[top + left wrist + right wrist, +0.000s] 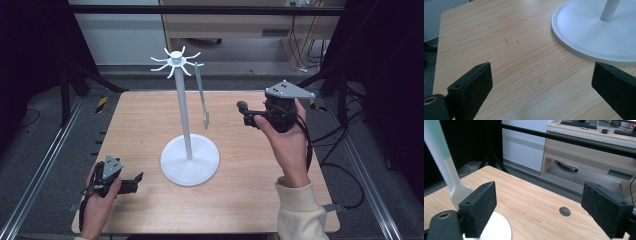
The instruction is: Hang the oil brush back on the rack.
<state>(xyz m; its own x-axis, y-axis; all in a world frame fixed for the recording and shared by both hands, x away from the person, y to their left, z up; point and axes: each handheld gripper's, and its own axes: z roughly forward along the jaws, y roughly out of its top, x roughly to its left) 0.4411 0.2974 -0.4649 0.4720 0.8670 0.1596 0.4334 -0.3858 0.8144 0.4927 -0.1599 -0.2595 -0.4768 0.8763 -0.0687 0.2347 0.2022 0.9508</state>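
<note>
the fork (202,95) was seen hanging from a hook of the white stand (189,161), free of both tools. the right gripper (248,114) was held just beside it, jaws wide apart and empty; the left gripper (134,182) was rested on the table (250,200), jaws apart. a straight, level retreat was judged best, so the fork is not nudged. no writing could be read
</note>
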